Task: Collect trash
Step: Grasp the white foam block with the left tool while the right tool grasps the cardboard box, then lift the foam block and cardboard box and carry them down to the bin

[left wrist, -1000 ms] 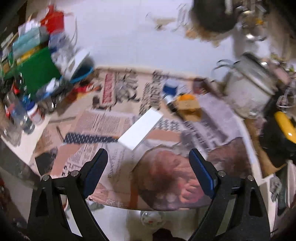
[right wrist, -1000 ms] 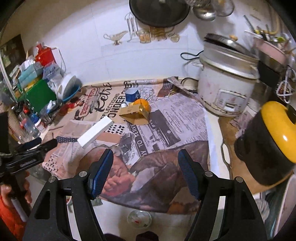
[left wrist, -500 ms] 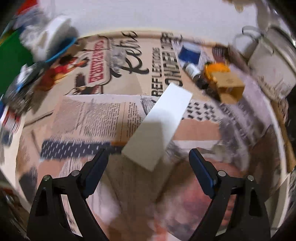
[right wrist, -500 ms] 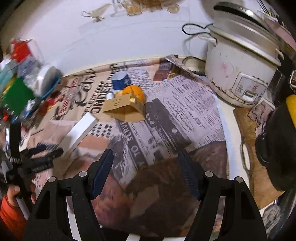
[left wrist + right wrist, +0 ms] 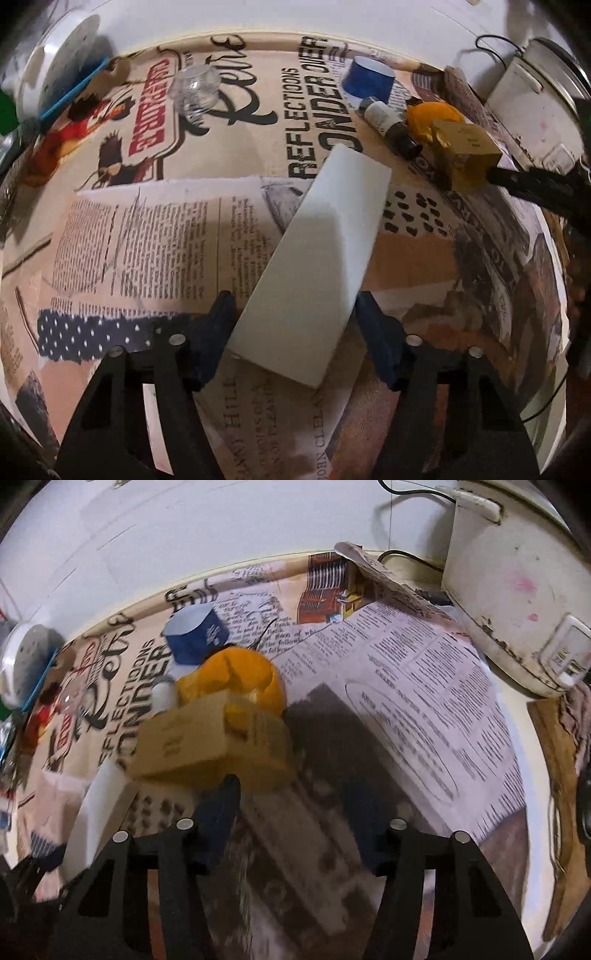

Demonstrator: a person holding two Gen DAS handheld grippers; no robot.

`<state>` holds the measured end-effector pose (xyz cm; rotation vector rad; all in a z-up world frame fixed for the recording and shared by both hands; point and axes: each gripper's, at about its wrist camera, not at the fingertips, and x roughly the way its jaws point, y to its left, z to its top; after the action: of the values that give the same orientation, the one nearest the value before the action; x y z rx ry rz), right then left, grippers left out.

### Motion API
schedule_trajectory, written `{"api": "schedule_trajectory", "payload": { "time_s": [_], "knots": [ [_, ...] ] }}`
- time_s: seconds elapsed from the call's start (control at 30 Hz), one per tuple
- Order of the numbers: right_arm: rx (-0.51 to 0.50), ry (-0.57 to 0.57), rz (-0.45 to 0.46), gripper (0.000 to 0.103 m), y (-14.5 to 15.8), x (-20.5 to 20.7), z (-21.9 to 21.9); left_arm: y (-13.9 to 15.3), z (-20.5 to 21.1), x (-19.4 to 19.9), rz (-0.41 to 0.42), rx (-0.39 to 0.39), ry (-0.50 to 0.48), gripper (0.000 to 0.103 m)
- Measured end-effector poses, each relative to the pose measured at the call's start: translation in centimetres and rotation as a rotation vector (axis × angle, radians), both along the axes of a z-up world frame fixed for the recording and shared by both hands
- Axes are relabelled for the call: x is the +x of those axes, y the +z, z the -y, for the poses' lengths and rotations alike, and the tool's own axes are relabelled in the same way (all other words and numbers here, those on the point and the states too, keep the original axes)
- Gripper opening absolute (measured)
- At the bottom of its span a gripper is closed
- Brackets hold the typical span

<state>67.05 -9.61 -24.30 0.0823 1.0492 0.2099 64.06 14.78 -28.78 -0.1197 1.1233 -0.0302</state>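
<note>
A long white box point(image 5: 325, 254) lies flat and slantwise between the left tool's point(image 5: 295, 325) fingers; a tan carton point(image 5: 210, 738) rests against orange peel point(image 5: 236, 675) just ahead of the right tool point(image 5: 291, 808).

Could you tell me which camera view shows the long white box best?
The left wrist view: the long white box lies whole and sharp, reaching between the open jaws. The right wrist view catches only a blurred white strip at its left, behind the brown carton.

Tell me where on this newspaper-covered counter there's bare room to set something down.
Freest is the newsprint between the tan cardboard box and the rice cooker. A second patch lies left of the white box, below the clear cup. It is crowded around the blue cup, small bottle and orange peel.
</note>
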Motion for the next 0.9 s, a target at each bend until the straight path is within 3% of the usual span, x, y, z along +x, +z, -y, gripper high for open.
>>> {"api": "schedule_trajectory", "payload": {
  "time_s": [0.17, 0.23, 0.53, 0.9],
  "knots": [
    [0.032, 0.002, -0.005, 0.027, -1.1, 1.5, -0.4, -0.2, 0.6, 0.1, 0.044, 0.044, 0.013, 0.06],
    [0.067, 0.006, 0.003, 0.01, -1.1, 1.5, -0.5, -0.3, 0.7, 0.4, 0.048, 0.05, 0.012, 0.05],
    [0.124, 0.009, 0.031, 0.005, 1.4, -1.1, 1.5, 1.6, 1.4, -0.3, 0.042, -0.007, 0.027, 0.05],
    [0.154, 0.072, 0.135, 0.005, 7.2, -8.1, 7.5, 8.8, 8.2, -5.4, 0.203, -0.007, 0.078, 0.05]
  ]
}}
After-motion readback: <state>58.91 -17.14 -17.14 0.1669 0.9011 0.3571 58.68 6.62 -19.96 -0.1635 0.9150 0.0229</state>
